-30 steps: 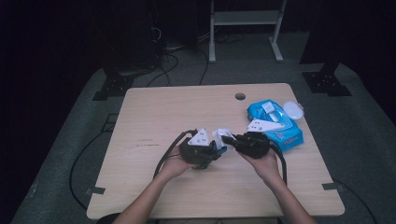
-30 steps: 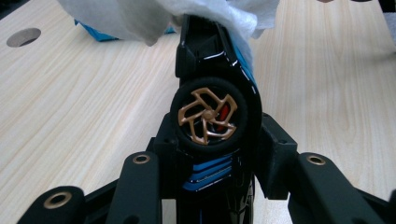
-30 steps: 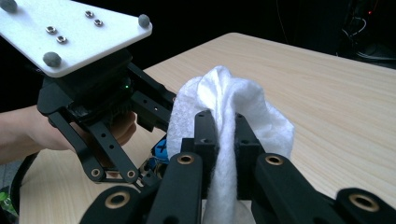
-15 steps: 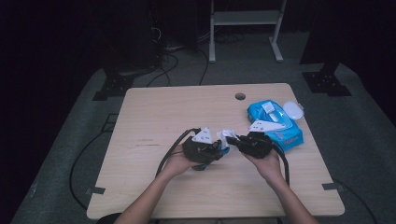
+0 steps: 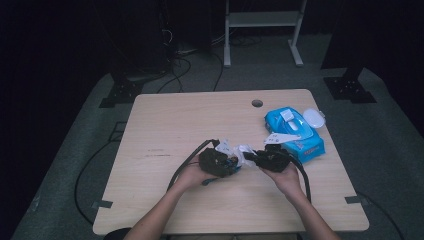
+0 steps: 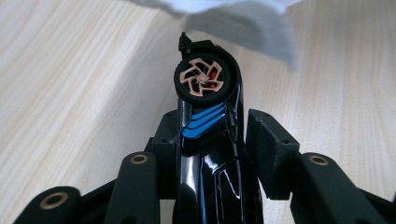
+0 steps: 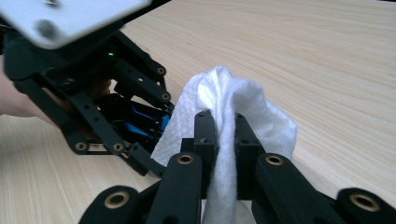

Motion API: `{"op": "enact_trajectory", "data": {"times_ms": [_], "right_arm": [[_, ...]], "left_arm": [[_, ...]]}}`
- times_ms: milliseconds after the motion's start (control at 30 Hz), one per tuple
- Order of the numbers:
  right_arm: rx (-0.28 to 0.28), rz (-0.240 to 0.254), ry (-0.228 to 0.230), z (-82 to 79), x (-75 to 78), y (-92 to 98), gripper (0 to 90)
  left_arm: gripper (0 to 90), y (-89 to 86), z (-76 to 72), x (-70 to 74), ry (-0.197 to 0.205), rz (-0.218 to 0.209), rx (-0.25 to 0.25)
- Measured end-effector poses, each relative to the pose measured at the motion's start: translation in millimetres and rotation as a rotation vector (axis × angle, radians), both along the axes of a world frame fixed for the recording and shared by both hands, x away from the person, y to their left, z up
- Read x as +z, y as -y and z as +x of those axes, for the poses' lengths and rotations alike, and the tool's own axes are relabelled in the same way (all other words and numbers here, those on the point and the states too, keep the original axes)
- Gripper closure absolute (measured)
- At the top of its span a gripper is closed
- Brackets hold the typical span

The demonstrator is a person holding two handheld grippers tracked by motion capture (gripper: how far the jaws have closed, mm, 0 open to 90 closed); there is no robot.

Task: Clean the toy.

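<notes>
Light wood bench (image 5: pixel 165 125), rectangular, rounded corners, on grey carpet floor (image 5: pixel 75 150). Round cable hole (image 5: pixel 257 103) at about 1 o'clock near the far edge. Blue wipes pack (image 5: pixel 295 132) lies flat at 2 o'clock, white lid (image 5: pixel 313 118) just beside its far right corner. Faint marks (image 5: pixel 157 152) at 9 o'clock.

Changes since the earlier frames:

- Left hand-held gripper (image 5: pixel 226 161) – sits slightly lower and nearer the worktop (image 5: pixel 175 130) edge than a second ago; its jaws have just been opening a little, with the black toy car (image 6: pixel 208 126) between them.
- Right hand-held gripper (image 5: pixel 251 156) – has dropped a little toward the worktop.
- White wipe (image 7: pixel 233 112) – the visible bunch between the two grippers shows smaller and lower than before, close against the car.
</notes>
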State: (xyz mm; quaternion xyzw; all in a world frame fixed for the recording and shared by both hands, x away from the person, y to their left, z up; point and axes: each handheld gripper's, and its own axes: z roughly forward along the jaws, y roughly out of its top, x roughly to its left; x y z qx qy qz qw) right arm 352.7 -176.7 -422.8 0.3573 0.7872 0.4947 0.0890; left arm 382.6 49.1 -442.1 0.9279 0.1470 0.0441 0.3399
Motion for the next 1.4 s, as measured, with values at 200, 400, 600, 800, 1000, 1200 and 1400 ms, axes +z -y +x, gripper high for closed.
{"op": "enact_trajectory", "data": {"times_ms": [200, 400, 600, 800, 1000, 1200, 1400], "right_arm": [[0.006, 0.003, -0.001, 0.9, 0.3, -3.5, 83.2], [0.02, 0.014, 0.007, 3.4, 5.8, -10.7, 83.2], [0.05, 0.018, 0.0, 8.2, 7.6, -24.8, 83.2], [0.057, -0.006, -0.016, 13.2, 0.8, -32.9, 83.2], [0.053, -0.008, -0.015, 15.4, 0.1, -34.4, 83.2], [0.059, -0.029, -0.024, 18.1, -4.9, -37.5, 83.2], [0.065, -0.071, 0.001, 15.3, -4.8, -40.2, 83.3]], "left_arm": [[52.2, -5.3, -2.0, 8.9, -0.004, -0.054, 0.003], [48.0, -25.0, 1.0, 13.6, -0.081, -0.158, -0.013], [46.7, -47.1, 5.1, 27.2, -0.083, -0.199, 0.016], [44.9, -65.5, 10.6, 29.3, -0.091, -0.215, 0.078], [43.0, -75.7, 17.4, 19.3, -0.165, -0.207, 0.121], [37.7, -79.2, 17.6, 15.2, -0.198, -0.237, 0.144], [36.8, -78.8, 15.9, 14.5, -0.202, -0.238, 0.143]]}}
